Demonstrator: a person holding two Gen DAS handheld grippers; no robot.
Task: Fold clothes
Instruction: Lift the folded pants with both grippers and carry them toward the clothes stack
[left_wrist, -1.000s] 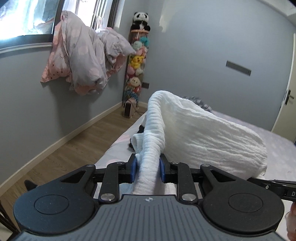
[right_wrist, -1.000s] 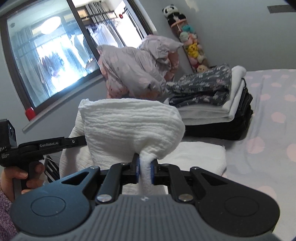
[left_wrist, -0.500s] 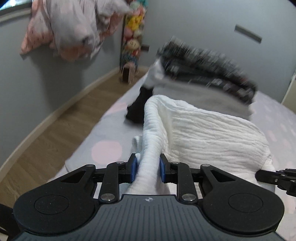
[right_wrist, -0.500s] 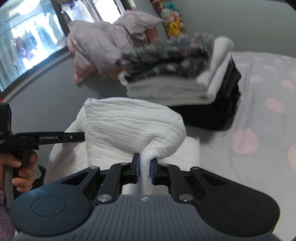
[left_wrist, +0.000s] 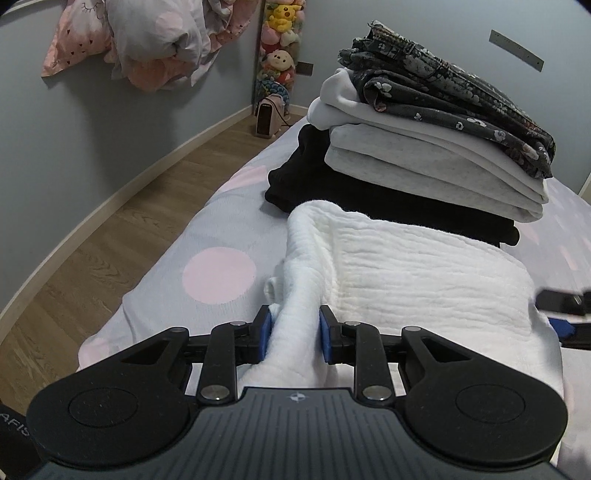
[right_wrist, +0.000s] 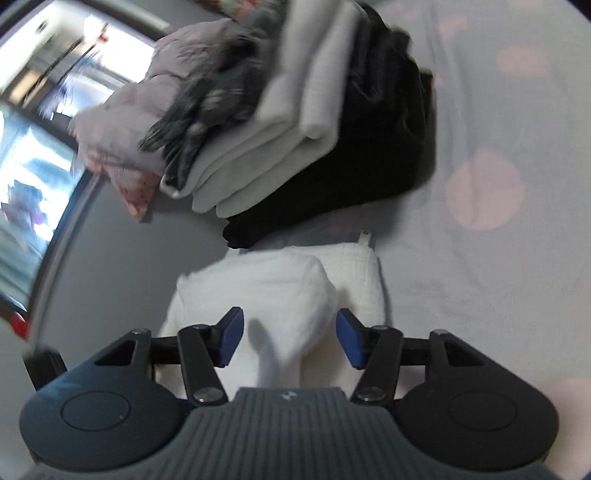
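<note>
On the bed (left_wrist: 221, 206), near its left edge beside the wooden floor (left_wrist: 122, 221): white crinkled cotton garment (left_wrist: 406, 273) laid down, doubled over into a thick soft bundle. Judged largely folded; final release and squaring left to do.

Left tongs (left_wrist: 293, 336): narrowly parted, blue pads pressing a bunched fold of the white garment from both sides. Hold maintained.

Right tongs (right_wrist: 290, 338): jaws opening, pads standing clear of the cloth on either side, a ridge of the white garment (right_wrist: 280, 295) lying between them but not pinched. Release on this side judged under way.

Just beyond the garment, toward the far edge of the bed: finished stack of folded clothes (left_wrist: 424, 147), consisting of a black item at the bottom, pale grey folded pieces in the middle, a dark floral piece on top. Stack close to the white garment, possibly touching at the black layer; cannot tell for certain.

Surroundings: pink and grey bedding (left_wrist: 147, 40) bunched high against the wall, column of soft toys (left_wrist: 279, 48) in the corner, small pink heater (left_wrist: 269, 120) on the floor. None obstructing.

Risk noted: tall neighbouring stack liable to be nudged when placing the garment on top.
</note>
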